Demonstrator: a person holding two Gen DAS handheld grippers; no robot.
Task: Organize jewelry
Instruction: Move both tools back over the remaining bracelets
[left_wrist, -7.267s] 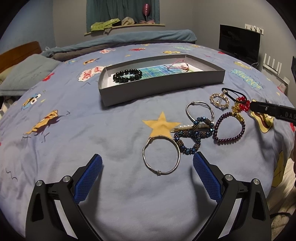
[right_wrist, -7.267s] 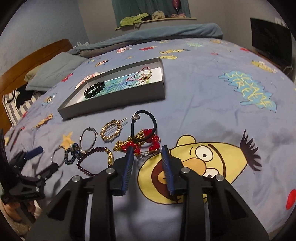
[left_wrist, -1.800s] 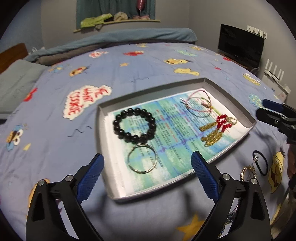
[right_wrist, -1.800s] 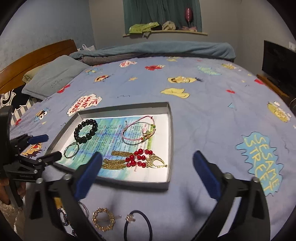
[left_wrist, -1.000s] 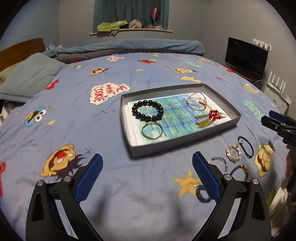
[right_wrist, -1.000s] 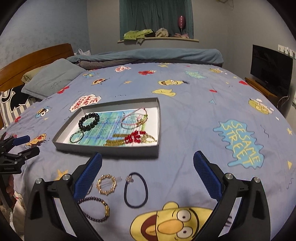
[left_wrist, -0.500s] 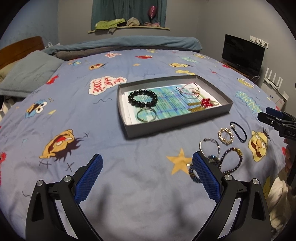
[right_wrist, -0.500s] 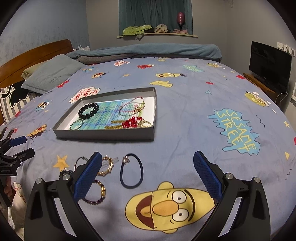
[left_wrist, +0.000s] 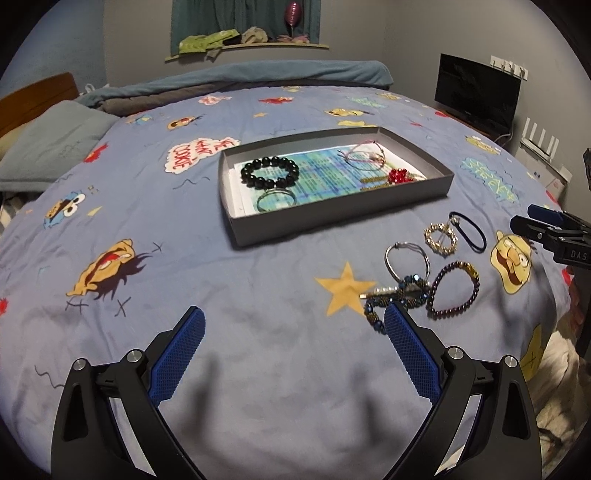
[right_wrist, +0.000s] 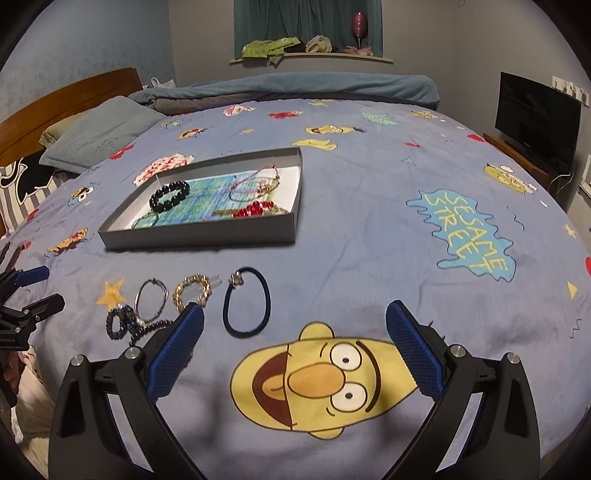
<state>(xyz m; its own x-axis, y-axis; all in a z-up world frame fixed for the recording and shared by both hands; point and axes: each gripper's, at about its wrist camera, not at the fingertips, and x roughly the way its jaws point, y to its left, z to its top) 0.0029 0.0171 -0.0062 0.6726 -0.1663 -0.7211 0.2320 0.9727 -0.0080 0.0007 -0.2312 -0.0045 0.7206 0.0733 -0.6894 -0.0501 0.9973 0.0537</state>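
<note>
Blue-padded and spread wide, your left gripper (left_wrist: 293, 345) is hovering released and holding nothing above the cartoon-print bedspread (left_wrist: 184, 266), its right finger (left_wrist: 412, 350) reaching just over the near end of the blue beaded bracelet (left_wrist: 391, 301). Your right gripper (right_wrist: 293, 345) is likewise hanging released over the yellow face print (right_wrist: 317, 384), gripping nothing. Farther out, the grey tray (left_wrist: 325, 208) is sitting on the bed holding a black bead bracelet (left_wrist: 269, 171), a thin silver bangle (left_wrist: 276, 199), a pink cord bracelet (left_wrist: 364, 155) and a red-and-gold piece (left_wrist: 397, 176). Near the tray, to its right in the left wrist view, five pieces are lying loose on the cover: a silver bangle (left_wrist: 406, 258), a gold ring-shaped piece (left_wrist: 441, 240), a dark hair tie (left_wrist: 469, 232), a purple bead bracelet (left_wrist: 452, 291) and the blue beaded one, which is touching the silver bangle.
</note>
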